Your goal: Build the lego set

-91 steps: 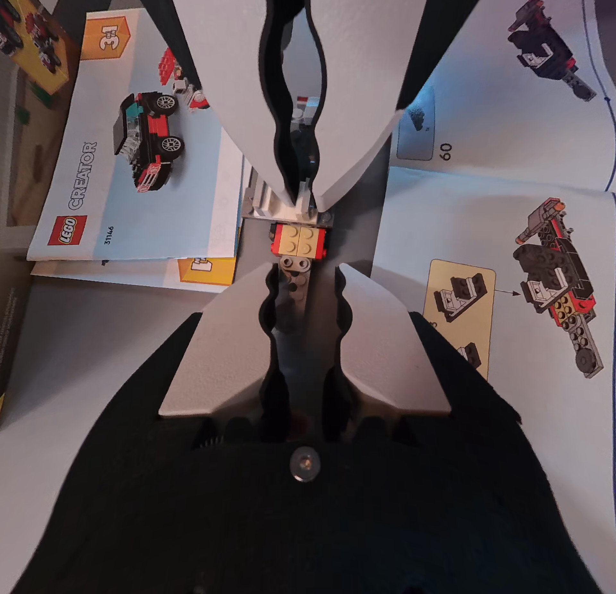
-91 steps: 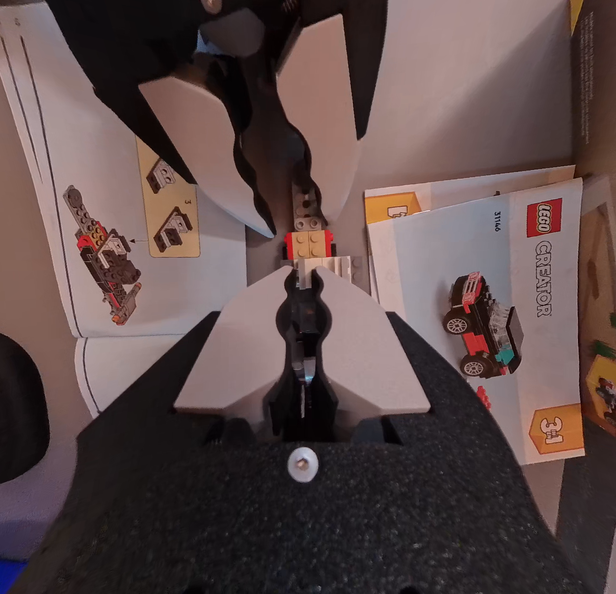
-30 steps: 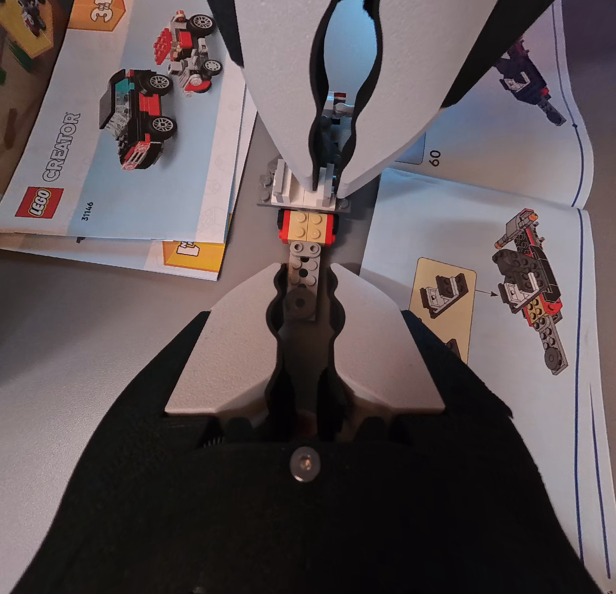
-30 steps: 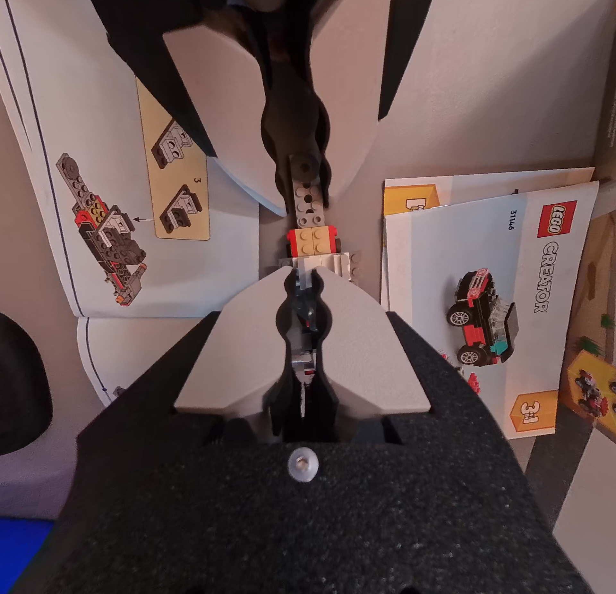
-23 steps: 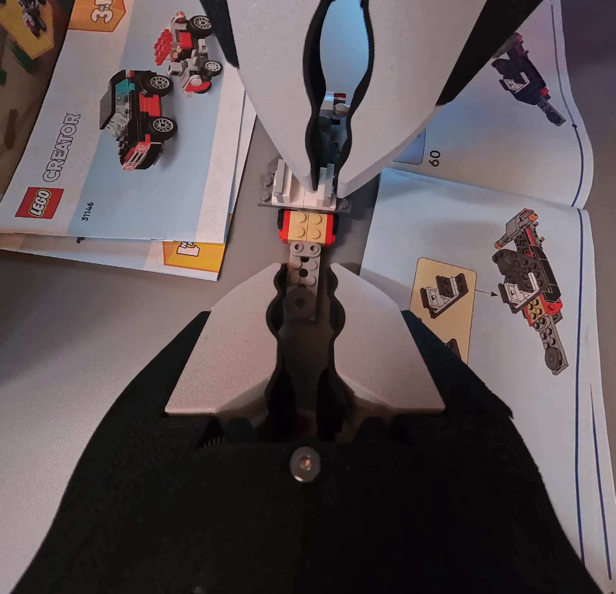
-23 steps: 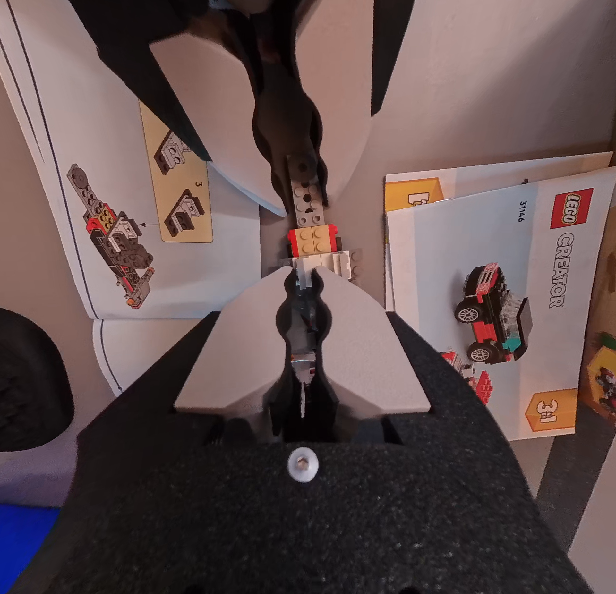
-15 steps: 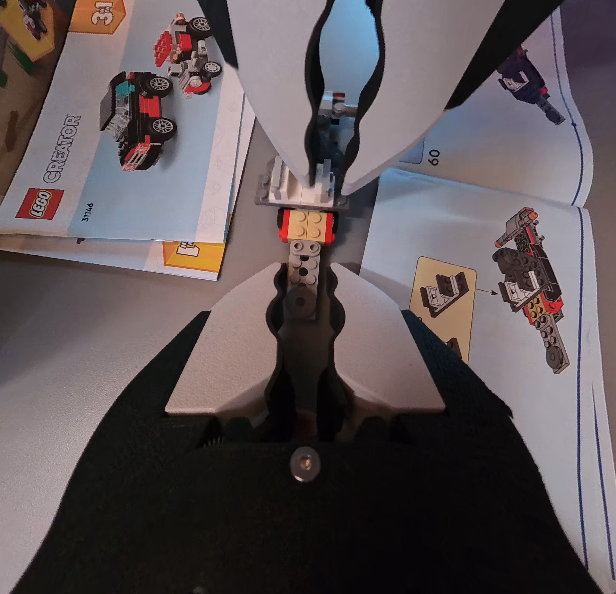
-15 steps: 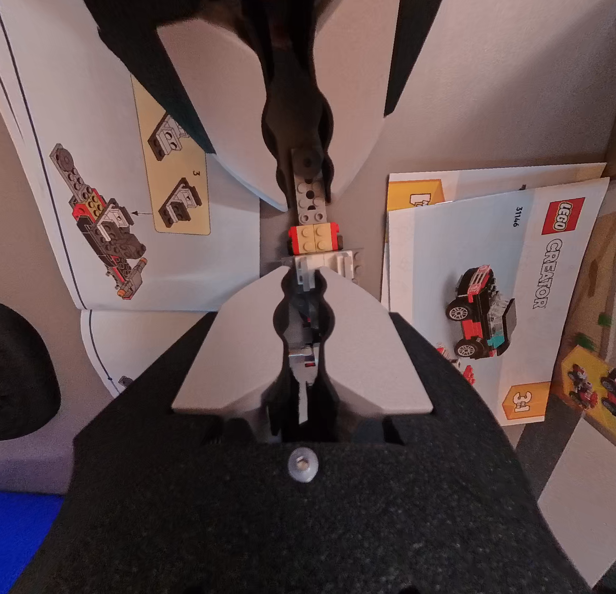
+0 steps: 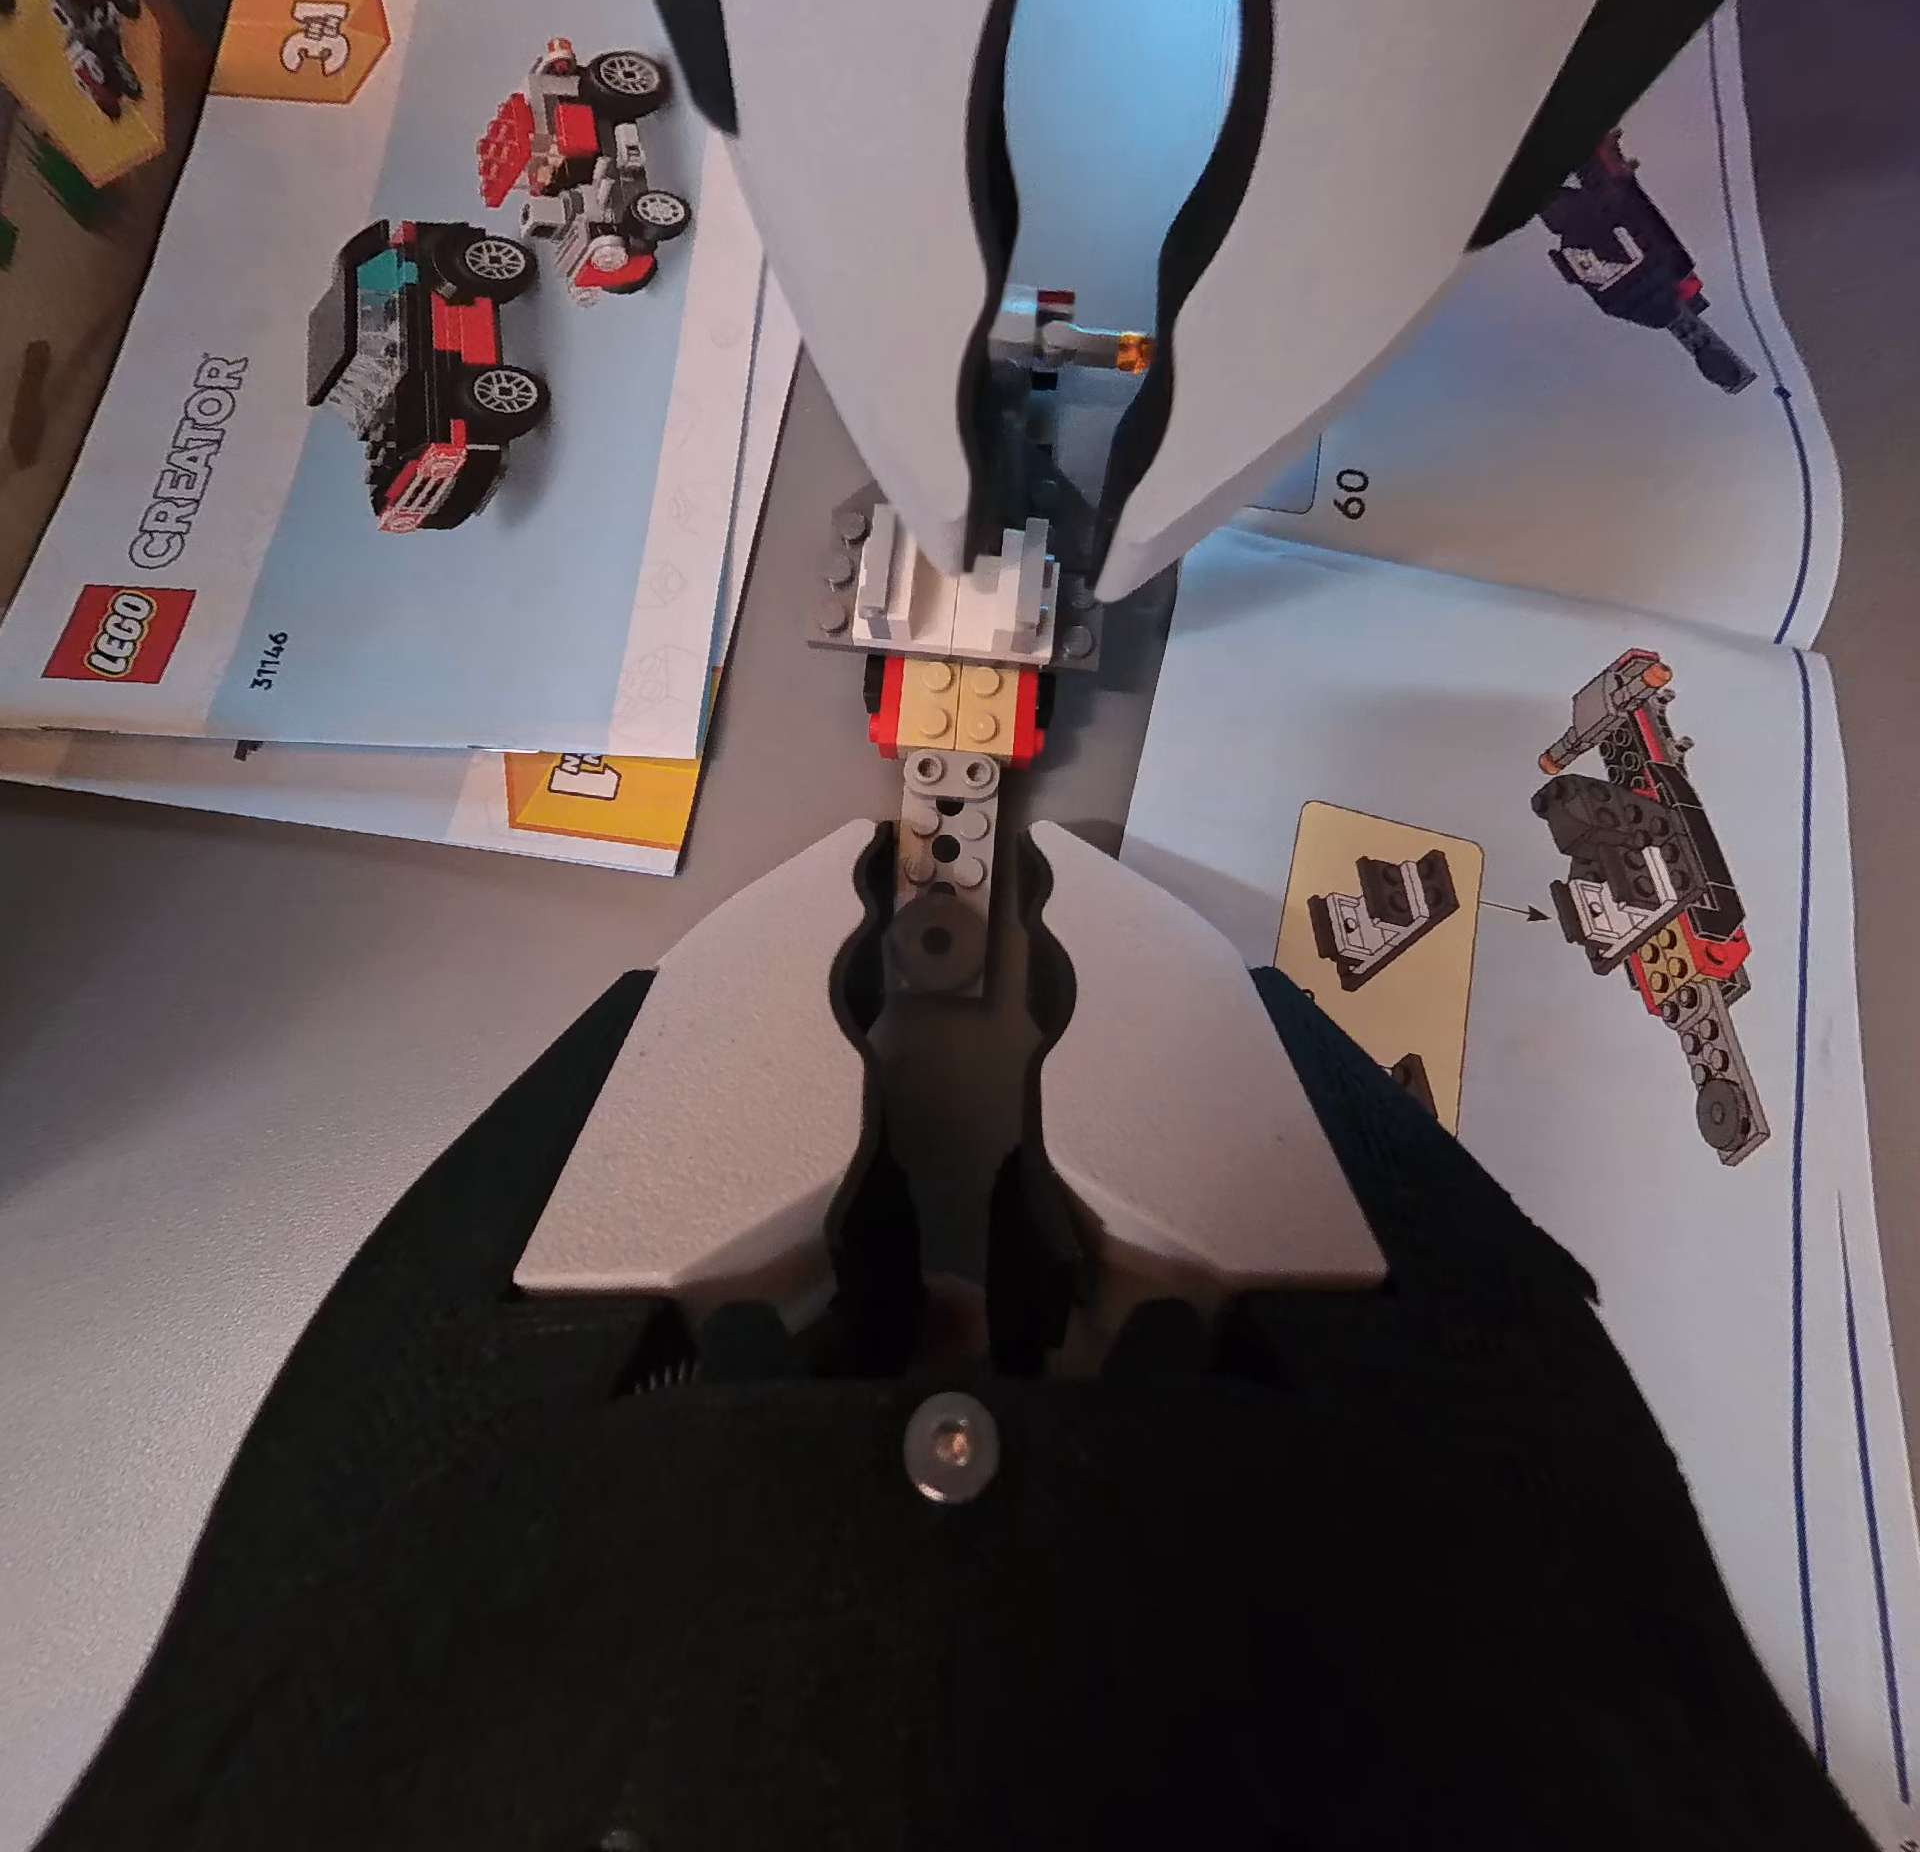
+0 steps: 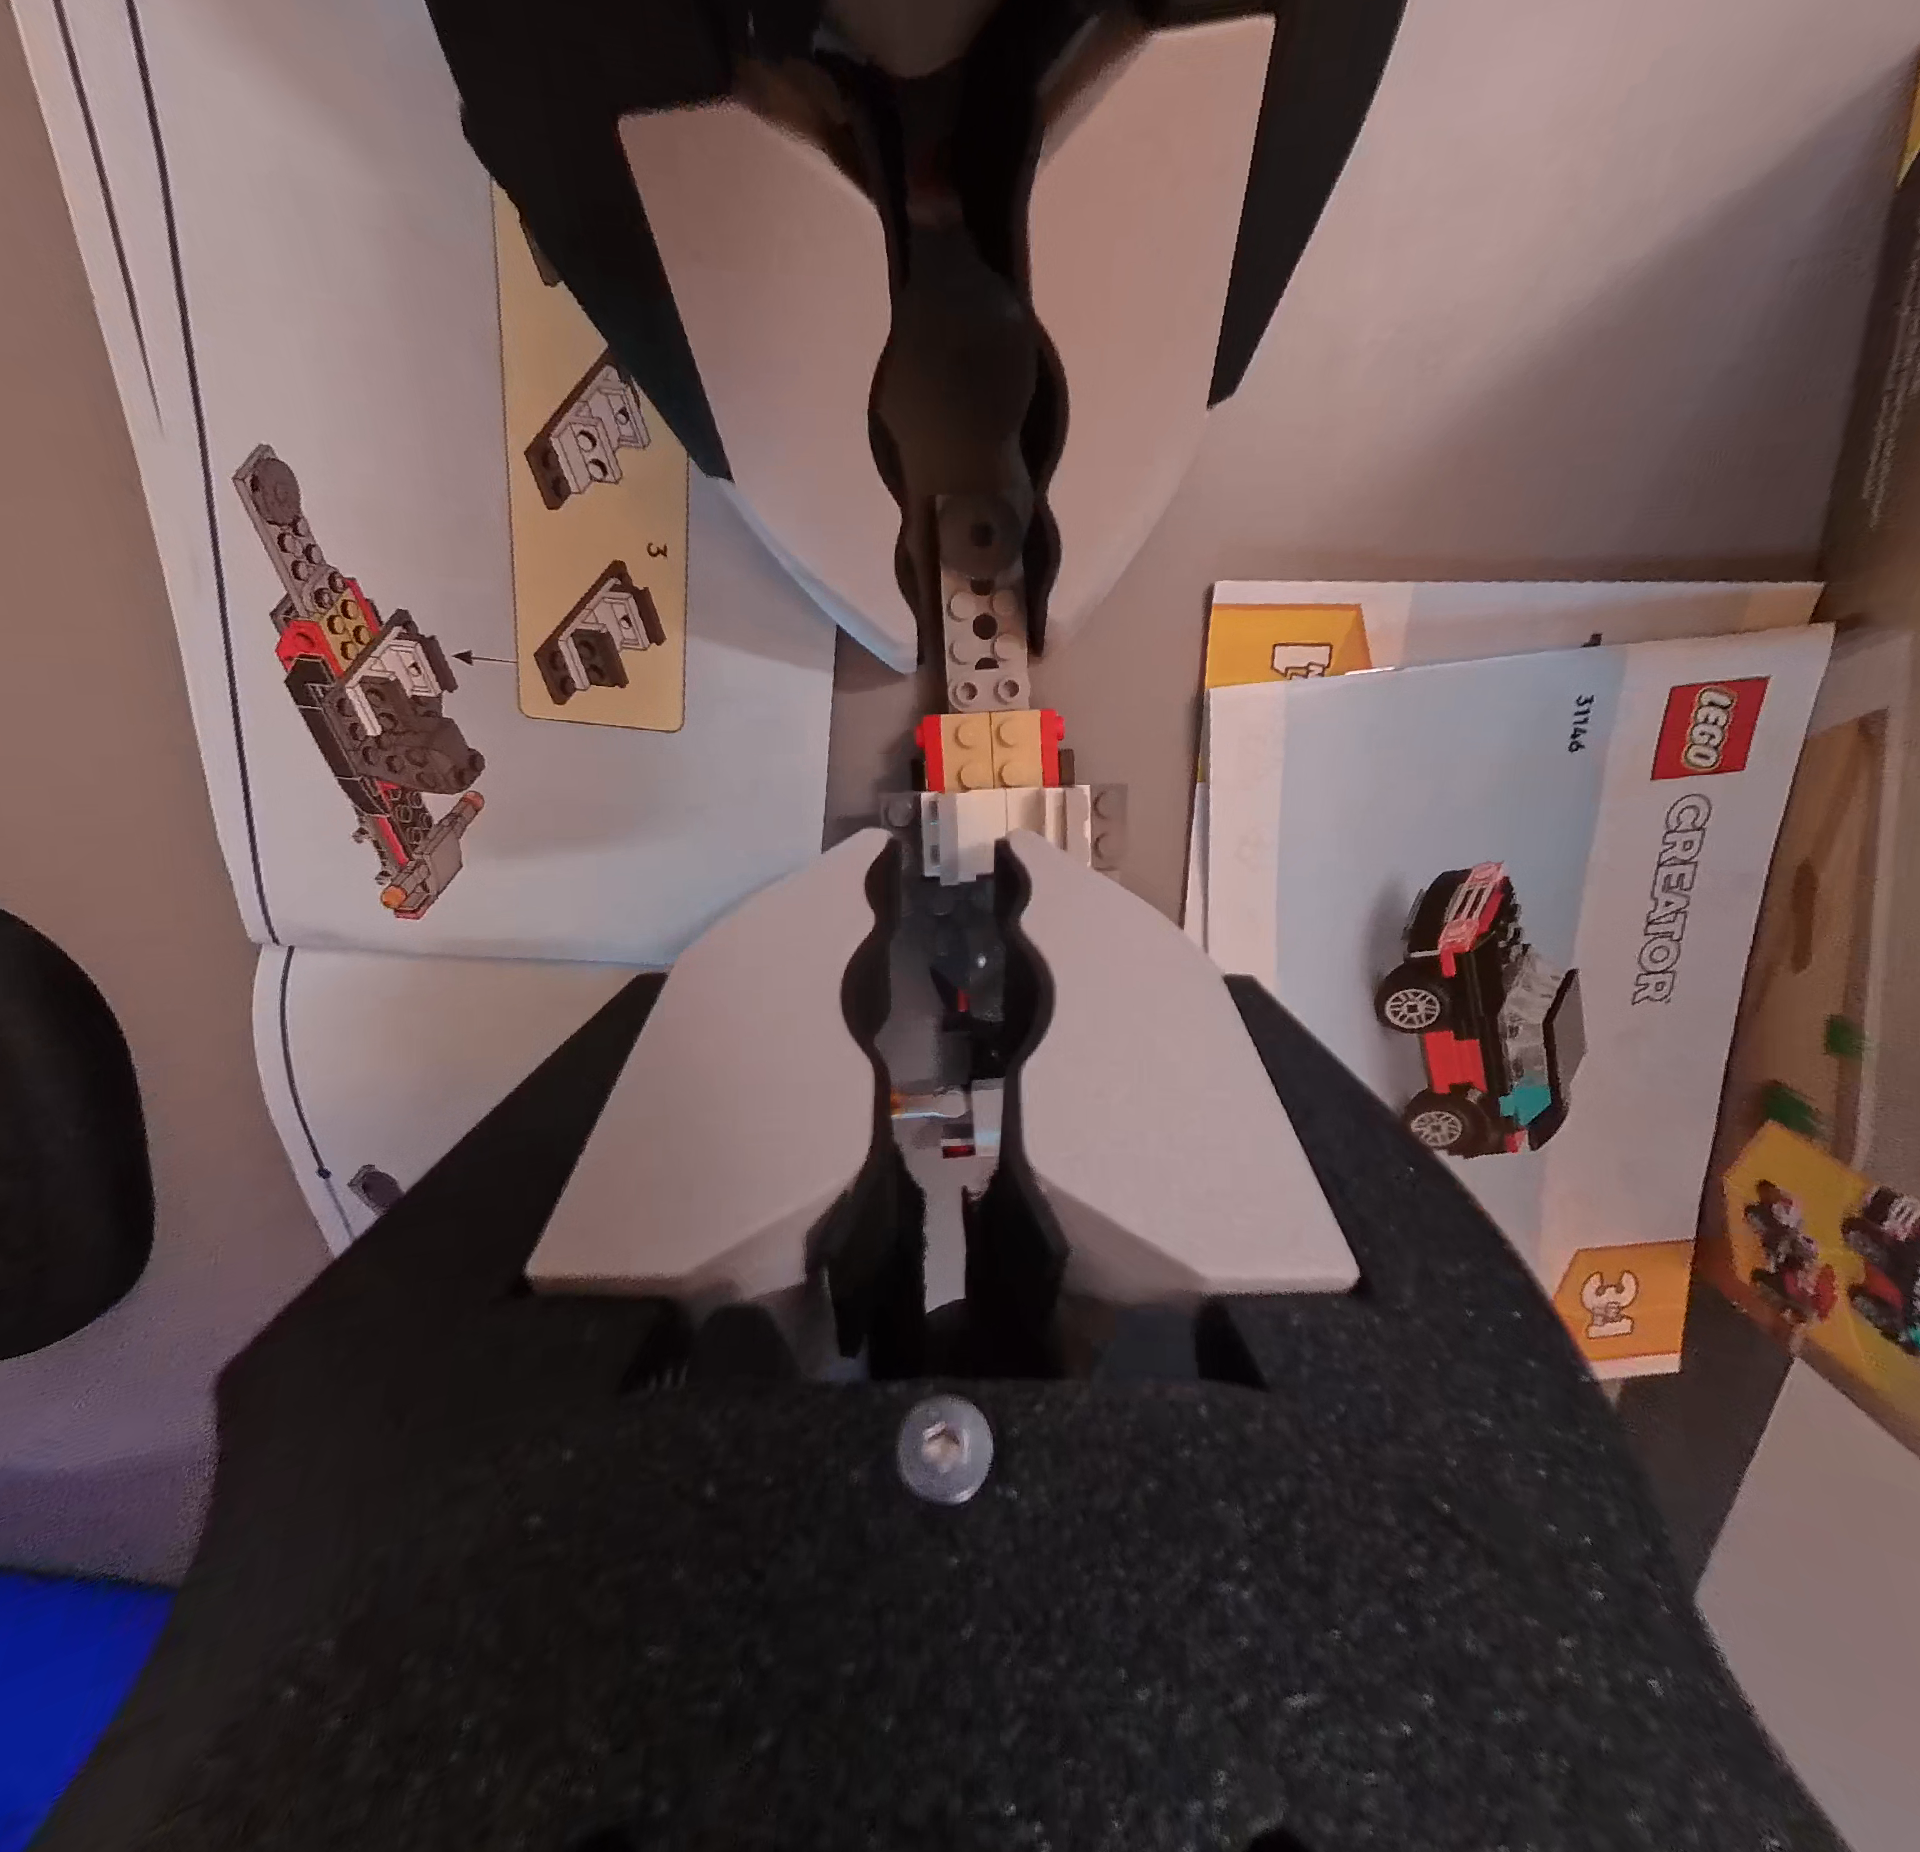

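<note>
A small lego model (image 9: 961, 706) hangs between my two grippers: a grey tail plate, a tan and red section, a white bracket on a grey plate, then a dark body. My left gripper (image 9: 945, 846) is shut on the grey tail plate. My right gripper (image 9: 1034, 566) faces it from the far side, its fingers around the dark body just behind the white bracket. In the right wrist view the model (image 10: 992, 748) runs from my right gripper (image 10: 948, 852) up to the left gripper (image 10: 982, 649). The body's underside is hidden.
An open instruction booklet (image 9: 1558, 867) lies on the grey table to the right, also in the right wrist view (image 10: 343, 659). A closed booklet (image 9: 395, 379) and a yellow box (image 9: 73, 57) lie to the left. A black object (image 10: 52, 1127) sits at the left edge. One gripper's finger ends stand about 5 cm off the other's.
The gap between the right gripper's fingers has widened a little, showing an orange stud on the body. The right wrist view has shifted slightly. The left gripper keeps its hold.
</note>
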The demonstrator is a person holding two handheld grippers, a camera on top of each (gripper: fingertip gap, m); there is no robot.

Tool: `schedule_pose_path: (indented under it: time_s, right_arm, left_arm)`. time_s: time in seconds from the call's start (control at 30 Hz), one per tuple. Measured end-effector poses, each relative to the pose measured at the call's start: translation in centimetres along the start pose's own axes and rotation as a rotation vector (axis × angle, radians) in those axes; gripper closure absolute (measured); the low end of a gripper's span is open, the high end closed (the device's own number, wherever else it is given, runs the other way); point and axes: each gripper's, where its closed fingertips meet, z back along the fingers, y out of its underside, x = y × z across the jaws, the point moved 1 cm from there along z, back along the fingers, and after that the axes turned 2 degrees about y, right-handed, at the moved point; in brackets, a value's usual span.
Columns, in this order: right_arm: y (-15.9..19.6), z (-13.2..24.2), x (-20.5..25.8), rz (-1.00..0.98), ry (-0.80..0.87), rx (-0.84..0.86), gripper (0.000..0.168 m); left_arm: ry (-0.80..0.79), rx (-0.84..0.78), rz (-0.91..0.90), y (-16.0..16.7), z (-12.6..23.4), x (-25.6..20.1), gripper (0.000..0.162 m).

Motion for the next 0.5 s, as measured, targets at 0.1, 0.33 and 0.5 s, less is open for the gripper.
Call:
schedule_pose_path:
  time_s: [0.1, 0.33, 0.5]
  right_arm:
    - [-0.27, -0.20, -0.21, 0.027, 0.003, -0.018, 0.151]
    - [0.24, -0.79, -0.32, 0.034, 0.018, 0.020, 0.158]
    - [0.08, -0.83, -0.06, 0.016, 0.012, 0.025, 0.160]
  left_arm:
    - [0.001, -0.001, 0.001, 0.00, 0.01, -0.02, 0.139]
    - [0.003, -0.001, 0.001, 0.00, 0.00, -0.03, 0.139]
    - [0.003, -0.001, 0.001, 0.01, 0.01, -0.02, 0.139]
